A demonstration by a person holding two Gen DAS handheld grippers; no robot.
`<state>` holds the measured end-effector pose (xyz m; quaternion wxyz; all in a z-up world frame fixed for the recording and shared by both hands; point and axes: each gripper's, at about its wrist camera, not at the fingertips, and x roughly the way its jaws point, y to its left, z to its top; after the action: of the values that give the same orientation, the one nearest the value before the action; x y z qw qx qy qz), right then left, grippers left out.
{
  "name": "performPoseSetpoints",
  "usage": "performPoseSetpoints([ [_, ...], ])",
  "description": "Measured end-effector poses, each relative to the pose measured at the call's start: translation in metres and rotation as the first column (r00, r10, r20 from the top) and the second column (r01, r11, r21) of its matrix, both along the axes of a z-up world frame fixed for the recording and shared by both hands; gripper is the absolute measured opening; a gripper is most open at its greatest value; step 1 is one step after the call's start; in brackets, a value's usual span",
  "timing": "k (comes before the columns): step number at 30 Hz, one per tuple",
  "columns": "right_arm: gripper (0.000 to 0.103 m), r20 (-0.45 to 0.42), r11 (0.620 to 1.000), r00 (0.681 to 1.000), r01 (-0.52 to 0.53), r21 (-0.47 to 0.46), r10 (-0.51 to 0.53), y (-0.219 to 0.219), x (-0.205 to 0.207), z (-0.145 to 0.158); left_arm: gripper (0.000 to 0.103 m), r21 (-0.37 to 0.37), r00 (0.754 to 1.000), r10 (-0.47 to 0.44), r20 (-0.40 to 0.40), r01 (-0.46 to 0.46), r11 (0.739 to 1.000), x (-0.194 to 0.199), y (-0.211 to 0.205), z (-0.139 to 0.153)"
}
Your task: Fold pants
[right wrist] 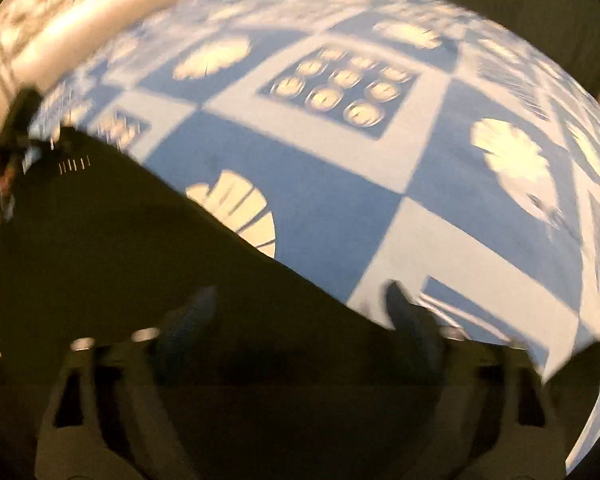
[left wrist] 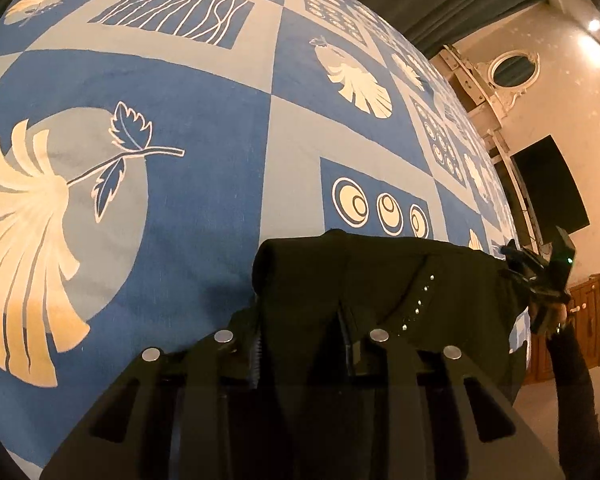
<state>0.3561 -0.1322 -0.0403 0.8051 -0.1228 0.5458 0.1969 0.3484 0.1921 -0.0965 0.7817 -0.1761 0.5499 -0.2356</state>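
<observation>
Blue patterned bedspread (left wrist: 204,128) | left gripper (left wrist: 304,344) clamped on black pants (left wrist: 380,272) | right gripper (right wrist: 300,304) fingers apart, blurred | only left view shows wall mirror (left wrist: 514,68)

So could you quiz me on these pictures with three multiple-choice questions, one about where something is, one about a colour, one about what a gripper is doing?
1. Where does the row of small shiny studs sit?
A. on the pants
B. on the carpet
C. on the wall

2. What colour are the pants?
A. red
B. white
C. black

3. How do the right gripper fingers stand?
A. pressed together on cloth
B. spread wide apart
C. out of view

Answers:
1. A, the studs run in a line across the dark fabric in front of the left gripper.
2. C, the cloth shows black against the blue and cream carpet.
3. B, the right wrist view shows its two fingertips far apart, though the picture is blurred.
</observation>
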Motion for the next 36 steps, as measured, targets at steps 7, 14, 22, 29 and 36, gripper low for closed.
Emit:
performPoseSetpoints([
  [7, 0.014, -0.071, 0.999, 0.997, -0.035, 0.031, 0.037, 0.011, 0.004, -0.007, 0.027, 0.038, 1.0, -0.015, 0.021, 0.014, 0.999, 0.0, -0.005, 0.003],
  [14, 0.007, 0.173, 0.999, 0.985, -0.018, -0.026, 0.023, 0.023, -0.067, 0.047, 0.024, -0.064, 0.99, 0.025, 0.138, -0.016, 0.998, -0.02, 0.002, 0.032],
  [22, 0.007, 0.364, 1.0, 0.931, 0.007, 0.023, -0.015, 0.032, -0.216, 0.083, 0.025, -0.193, 0.966, 0.01, 0.258, 0.041, 0.98, -0.094, 0.017, 0.089],
  [29, 0.008, 0.29, 0.998, 0.955, 0.05, 0.043, -0.06, 0.048, -0.315, 0.029, 0.037, -0.185, 0.969, 0.004, 0.246, 0.043, 0.982, -0.195, 0.035, 0.083],
  [36, 0.045, 0.175, 0.974, 0.968, 0.151, 0.17, -0.18, 0.046, -0.329, 0.028, 0.059, -0.072, 0.981, 0.164, 0.1, -0.157, 0.985, -0.259, 0.08, 0.045],
])
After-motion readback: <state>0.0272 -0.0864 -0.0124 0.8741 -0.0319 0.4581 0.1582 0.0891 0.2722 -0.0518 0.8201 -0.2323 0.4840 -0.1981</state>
